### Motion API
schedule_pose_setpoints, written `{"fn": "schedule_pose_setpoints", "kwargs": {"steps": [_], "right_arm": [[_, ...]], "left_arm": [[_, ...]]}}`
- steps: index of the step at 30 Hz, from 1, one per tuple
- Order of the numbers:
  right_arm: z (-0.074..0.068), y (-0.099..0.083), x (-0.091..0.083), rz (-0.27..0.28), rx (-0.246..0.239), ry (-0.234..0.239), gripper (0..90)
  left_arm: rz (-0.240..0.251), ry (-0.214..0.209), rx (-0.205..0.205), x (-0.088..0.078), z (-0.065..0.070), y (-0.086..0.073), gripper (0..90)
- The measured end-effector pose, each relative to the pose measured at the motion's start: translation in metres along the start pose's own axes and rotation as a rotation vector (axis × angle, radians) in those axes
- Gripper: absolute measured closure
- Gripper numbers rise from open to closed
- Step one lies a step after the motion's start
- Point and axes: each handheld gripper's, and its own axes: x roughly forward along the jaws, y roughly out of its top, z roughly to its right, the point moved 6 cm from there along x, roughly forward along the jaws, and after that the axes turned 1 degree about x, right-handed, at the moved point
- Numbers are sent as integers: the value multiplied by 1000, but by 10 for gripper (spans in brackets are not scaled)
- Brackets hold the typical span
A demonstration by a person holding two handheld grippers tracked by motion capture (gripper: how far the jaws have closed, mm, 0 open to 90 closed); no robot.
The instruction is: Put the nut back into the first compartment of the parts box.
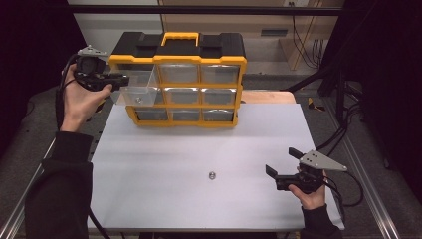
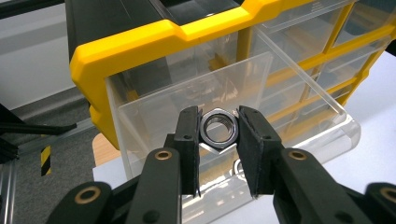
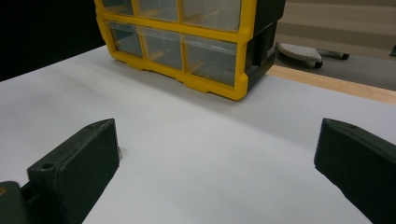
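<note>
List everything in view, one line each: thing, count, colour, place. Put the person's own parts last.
organiser cabinet: one, yellow frame with black top and clear drawers, at the far side of the table.
pulled-out drawer: one, clear, sticking out of the cabinet's left column; something small and metallic lies inside.
held nut: one, silver, hexagonal, between the left gripper's jaws above the drawer.
loose nut: one, silver, on the table near its front.
table: one, white top.
left gripper: one, black, shut on the held nut, at the drawer.
right gripper: one, black, jaws wide open, at the table's front right.
hands: two, one on each gripper.
</note>
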Motion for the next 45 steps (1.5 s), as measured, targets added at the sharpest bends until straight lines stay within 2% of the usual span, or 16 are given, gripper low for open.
{"fn": "schedule_pose_setpoints", "kwargs": {"steps": [6,20,25,28,32,33,34,35,37,38,39,44,45], "right_arm": [[1,0,-1,2,-4,0,5],[1,1,-1,5,-4,-1,5],[1,1,-1,4,-3,1,6],[1,0,-1,3,-3,1,5],[0,0,0,-1,1,1,5],[0,0,0,0,2,1,5],[0,0,0,1,2,0,5],[0,0,0,1,2,0,5],[0,0,0,1,2,-1,5],[0,0,0,2,0,0,5],[0,0,0,2,0,0,5],[0,0,0,1,2,0,5],[0,0,0,1,0,0,5]], "left_arm": [[-13,16,2,7,-1,0,692],[-24,30,-37,14,-3,-2,689],[-3,37,-27,11,-3,-1,663],[38,33,-16,5,-2,0,633],[102,1,5,-5,7,1,542],[116,-10,13,-8,9,1,508],[132,-21,20,-10,13,1,424],[151,-29,30,-12,17,1,424],[178,-26,61,-16,21,0,330],[179,-41,60,-18,25,-1,299],[196,-45,64,-20,28,-1,299],[219,-56,96,-29,39,-6,188],[228,-62,92,-30,41,-8,172]]}}
